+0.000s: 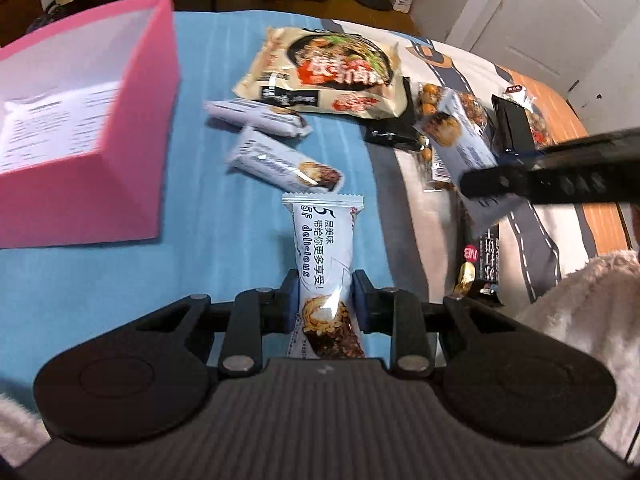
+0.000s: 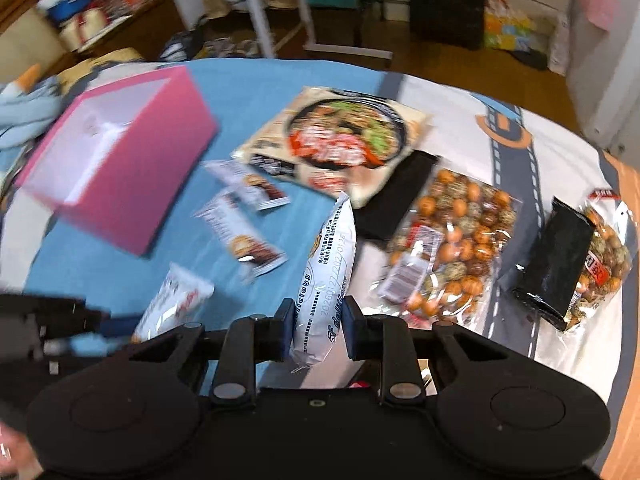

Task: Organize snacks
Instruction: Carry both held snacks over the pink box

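Snack bars occupy both grippers. Left gripper (image 1: 325,300) has its jaws clenched on a white-and-blue foil-wrapped snack bar (image 1: 322,248), held by its lower half with the crimped end pointing away from the camera, above the blue bedsheet (image 1: 224,60). Right gripper (image 2: 316,326) has its jaws clenched on a second white foil-wrapped bar (image 2: 330,264), gripped near its lower end and tilted up and slightly right.

Pink rectangular cardboard box (image 1: 132,128), open at the top with a white interior, sits on the sheet at the left in the left wrist view; printed paper lies on its floor. Between the box and the other goods, two loose white-wrapped bars (image 1: 280,160) lie on the sheet just beside each other, apart from the box.

Beyond these lies a large beige noodle packet printed with a black bowl (image 1: 324,76). A flat black packet (image 2: 394,196) is partly tucked under its right edge. To the right, on the road-patterned part of the cover, rest a clear bag of orange and speckled coated nuts (image 2: 452,240) and, well apart from it, a black-and-clear nut bag (image 2: 572,264).

In the left wrist view the right gripper shows as a dark blurred bar at the right edge; the right wrist view is motion-blurred throughout. A cream fleece sleeve (image 1: 588,320) shows at the lower right.
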Demonstrator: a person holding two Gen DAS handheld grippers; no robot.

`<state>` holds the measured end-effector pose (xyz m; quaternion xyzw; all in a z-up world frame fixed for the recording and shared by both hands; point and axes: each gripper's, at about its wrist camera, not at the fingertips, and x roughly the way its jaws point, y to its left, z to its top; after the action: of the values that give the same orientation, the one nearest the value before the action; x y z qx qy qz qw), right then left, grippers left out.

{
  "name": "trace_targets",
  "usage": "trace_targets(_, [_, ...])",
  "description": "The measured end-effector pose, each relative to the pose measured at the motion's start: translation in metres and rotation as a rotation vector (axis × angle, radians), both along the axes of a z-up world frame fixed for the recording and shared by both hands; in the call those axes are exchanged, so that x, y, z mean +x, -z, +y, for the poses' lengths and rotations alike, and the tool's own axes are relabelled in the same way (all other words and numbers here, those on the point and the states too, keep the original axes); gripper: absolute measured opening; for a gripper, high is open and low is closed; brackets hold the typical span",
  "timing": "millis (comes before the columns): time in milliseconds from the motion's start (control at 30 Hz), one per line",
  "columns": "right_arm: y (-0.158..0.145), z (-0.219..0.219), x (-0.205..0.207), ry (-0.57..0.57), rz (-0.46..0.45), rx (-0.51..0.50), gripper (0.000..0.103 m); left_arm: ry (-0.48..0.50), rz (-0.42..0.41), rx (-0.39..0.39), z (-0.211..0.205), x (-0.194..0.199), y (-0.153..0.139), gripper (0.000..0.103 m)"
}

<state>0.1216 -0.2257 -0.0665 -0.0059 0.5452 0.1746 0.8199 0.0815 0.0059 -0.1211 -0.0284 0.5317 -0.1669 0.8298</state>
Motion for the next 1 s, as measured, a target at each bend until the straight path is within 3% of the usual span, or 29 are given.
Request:
trace_targets(233, [-0.036,0.013,-0.032,-0.110,-0.030,0.025,0.029,-0.016,0.035,0.022,0.048,-0.016,-0.035,0.026])
trace_targets(333, [-0.048,0.020,-0.038,-0.146,-0.047,0.048,0.029,-0.042,0.010,0.033,0.069,-0.026,-0.050,0.026])
trace_targets(467, [-0.060,0.039,-0.044,-0.194,-0.068,0.076,0.029,-0.081,0.009,-0.007,0.096,-0.029,-0.066,0.026])
trace_targets(800, [-0.070,0.092,-0.035,-0.270,-0.111,0.188,0.029,-0.109,-0.075,0.043,0.131,-0.022,-0.093,0.026])
trace_targets(1000, [-0.075,0.129,-0.004,-0.376,-0.133,0.214,0.029,-0.158,-0.114,-0.052,0.158,-0.001,-0.105,0.026])
